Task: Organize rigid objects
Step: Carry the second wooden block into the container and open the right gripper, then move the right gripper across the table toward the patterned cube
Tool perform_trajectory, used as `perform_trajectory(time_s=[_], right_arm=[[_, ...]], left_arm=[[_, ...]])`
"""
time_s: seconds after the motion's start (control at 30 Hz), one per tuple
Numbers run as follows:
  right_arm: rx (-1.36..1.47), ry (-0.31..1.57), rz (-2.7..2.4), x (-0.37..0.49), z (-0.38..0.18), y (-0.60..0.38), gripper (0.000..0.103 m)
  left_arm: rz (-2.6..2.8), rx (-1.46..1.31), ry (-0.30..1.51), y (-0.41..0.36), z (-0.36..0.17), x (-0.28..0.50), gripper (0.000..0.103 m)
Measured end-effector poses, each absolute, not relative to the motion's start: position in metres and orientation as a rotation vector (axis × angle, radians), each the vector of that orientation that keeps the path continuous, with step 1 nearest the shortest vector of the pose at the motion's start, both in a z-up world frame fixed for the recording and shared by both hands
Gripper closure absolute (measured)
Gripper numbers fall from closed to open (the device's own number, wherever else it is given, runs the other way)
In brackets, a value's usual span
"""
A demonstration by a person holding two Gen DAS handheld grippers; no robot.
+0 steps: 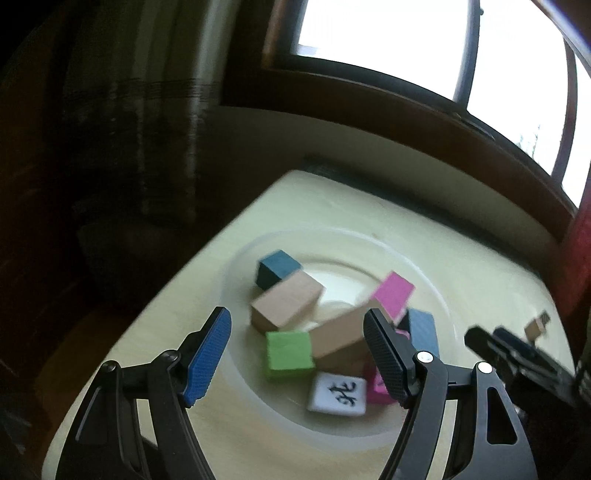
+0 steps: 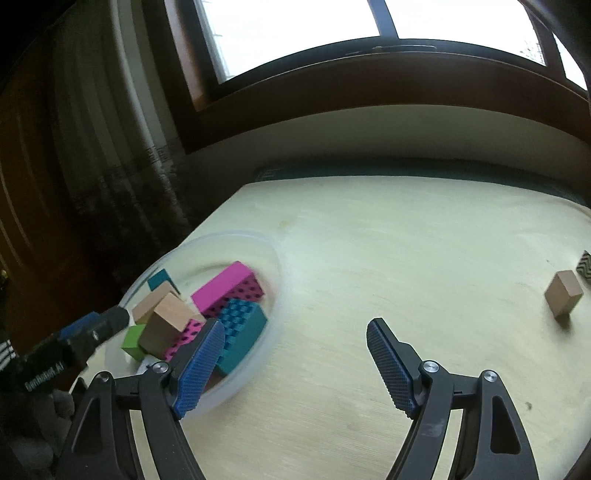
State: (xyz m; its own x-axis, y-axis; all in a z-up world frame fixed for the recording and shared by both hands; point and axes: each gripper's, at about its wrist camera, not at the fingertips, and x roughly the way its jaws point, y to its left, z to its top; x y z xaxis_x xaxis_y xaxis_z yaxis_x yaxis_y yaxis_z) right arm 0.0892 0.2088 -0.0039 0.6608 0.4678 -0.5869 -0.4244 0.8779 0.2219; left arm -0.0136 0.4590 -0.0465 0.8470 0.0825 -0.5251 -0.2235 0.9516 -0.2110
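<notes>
Pale desk point(image 2: 406, 258) under a dark-framed window point(image 2: 295, 33), curtain point(image 2: 92, 177) at left. Clear bowl point(image 2: 273, 317) near desk's left edge holds the coloured blocks point(image 2: 225, 288). Wood block point(image 2: 563, 298) stands well apart at right. Left hand-held gripper point(image 1: 297, 354) & right hand-held gripper point(image 2: 295, 363): both spread, nothing held.

The desk point(image 2: 406, 258) is pale cream. In the clear bowl point(image 2: 275, 266) lie a pink block with dark dots point(image 2: 229, 291), a teal ribbed block point(image 2: 243, 325), a green cube point(image 1: 290, 354), plain wood blocks point(image 1: 286, 302) and a white tile with a black sign point(image 1: 338, 393). The tongs point(image 1: 297, 360) have blue textured pads point(image 1: 208, 358).
</notes>
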Motion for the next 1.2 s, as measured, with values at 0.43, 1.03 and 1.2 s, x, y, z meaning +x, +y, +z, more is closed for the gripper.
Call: perform_trajectory(time_s=[0.43,1.03,1.2], right_arm=[[0.072,0.694,0.46,0.079,-0.005,0.186,0.02],[0.106,0.695,0.36,0.082,-0.004,0.145,0.02],[0.113,0.687,0.325,0.083,-0.004,0.126,0.02]], left_arm=[[0.229,-0.224,0.61,0.452,-0.062,0.013,0.025],[0.187,-0.227,0.569,0.428,-0.054,0.003,0.025],[0.167,-0.211,0.565,0.416,-0.049,0.001,0.025]])
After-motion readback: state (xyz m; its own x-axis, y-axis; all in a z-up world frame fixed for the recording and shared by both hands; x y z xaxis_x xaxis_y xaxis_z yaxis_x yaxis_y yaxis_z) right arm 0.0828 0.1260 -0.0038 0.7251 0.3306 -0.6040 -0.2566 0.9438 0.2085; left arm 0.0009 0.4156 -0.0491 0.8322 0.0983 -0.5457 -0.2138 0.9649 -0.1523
